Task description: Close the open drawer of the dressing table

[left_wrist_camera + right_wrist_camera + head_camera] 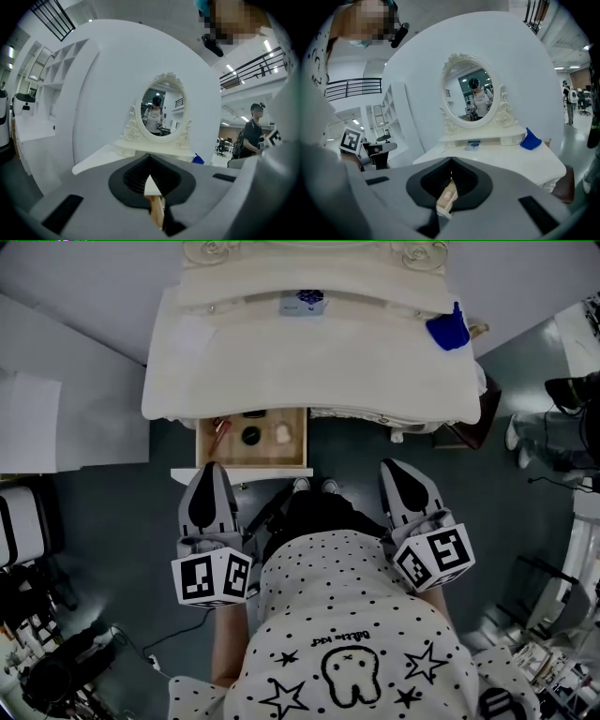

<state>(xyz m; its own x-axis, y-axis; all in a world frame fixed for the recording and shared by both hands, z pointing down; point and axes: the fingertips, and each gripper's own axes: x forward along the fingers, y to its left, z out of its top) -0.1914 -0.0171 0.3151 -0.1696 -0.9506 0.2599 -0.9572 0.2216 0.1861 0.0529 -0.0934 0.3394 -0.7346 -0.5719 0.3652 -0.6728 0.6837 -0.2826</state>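
The open light-wood drawer [251, 439] juts from the cream desk [309, 371]. The left tongs [212, 472], just before the drawer, and the right tongs [401, 471], well aside, are closed and empty. An off-centre shove could jam it.

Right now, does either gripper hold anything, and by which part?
Nothing is held: the left gripper and the right gripper are both shut and empty.

There is one dressing table [309, 371]. It has one open drawer [202, 442] and one oval mirror [469, 96]. On top lie one blue cloth [448, 331] and one small box [303, 304]. There are two grippers, the left gripper [211, 472] and the right gripper [395, 468].
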